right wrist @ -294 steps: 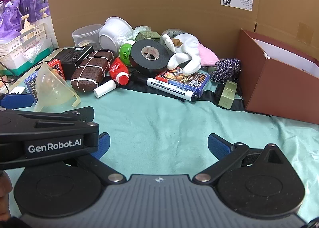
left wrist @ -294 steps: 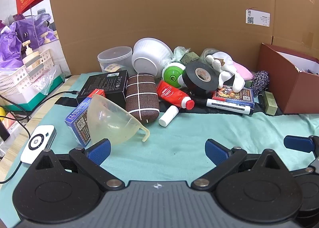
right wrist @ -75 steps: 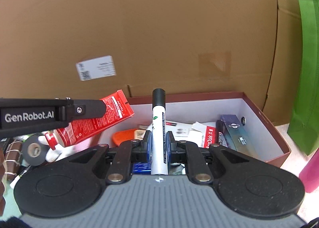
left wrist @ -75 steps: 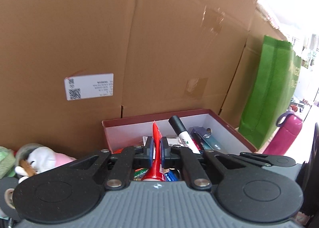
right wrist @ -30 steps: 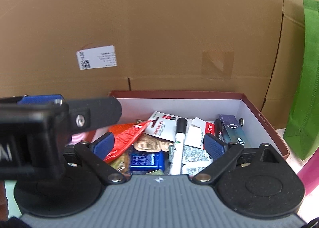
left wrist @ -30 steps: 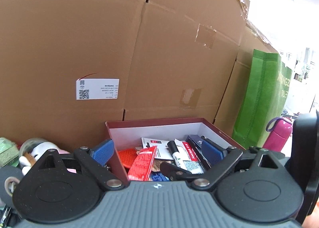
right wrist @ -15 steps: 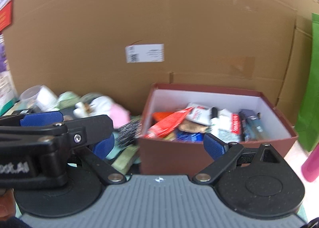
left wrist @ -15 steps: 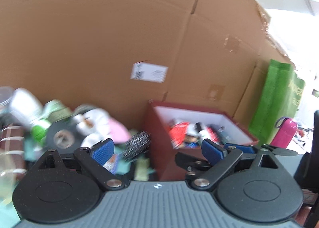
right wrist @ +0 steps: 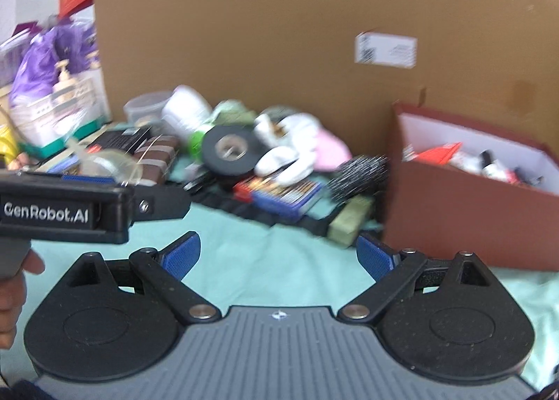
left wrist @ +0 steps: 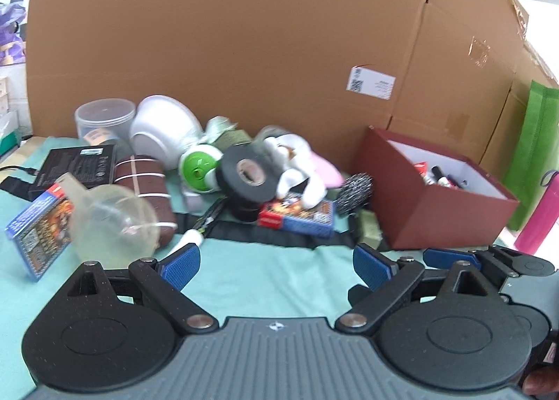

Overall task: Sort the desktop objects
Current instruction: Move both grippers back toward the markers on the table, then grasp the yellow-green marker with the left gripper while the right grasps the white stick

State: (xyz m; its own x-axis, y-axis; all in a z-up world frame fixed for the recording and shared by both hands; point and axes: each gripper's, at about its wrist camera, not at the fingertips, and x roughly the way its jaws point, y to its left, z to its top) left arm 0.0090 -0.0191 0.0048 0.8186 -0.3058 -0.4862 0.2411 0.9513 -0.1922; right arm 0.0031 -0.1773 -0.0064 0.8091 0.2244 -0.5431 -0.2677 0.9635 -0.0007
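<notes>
While both grippers hang empty above the teal-covered surface (left wrist: 272, 277), the left gripper (left wrist: 276, 265) and the right gripper (right wrist: 279, 256) each hold their blue pads spread wide. Beyond them lies the unsorted pile: a clear funnel (left wrist: 111, 222) leaning on a blue card box (left wrist: 35, 225), a brown checked pouch (left wrist: 146, 187), a black tape roll (left wrist: 249, 176), a second card box (left wrist: 297, 215) under a white plush toy (left wrist: 297, 162), and a white bowl (left wrist: 162, 134). Farther right, the dark red box (left wrist: 433, 211) stands against the cardboard wall (left wrist: 244, 50), holding a marker (left wrist: 438, 174) and a red tube (right wrist: 438, 152).
</notes>
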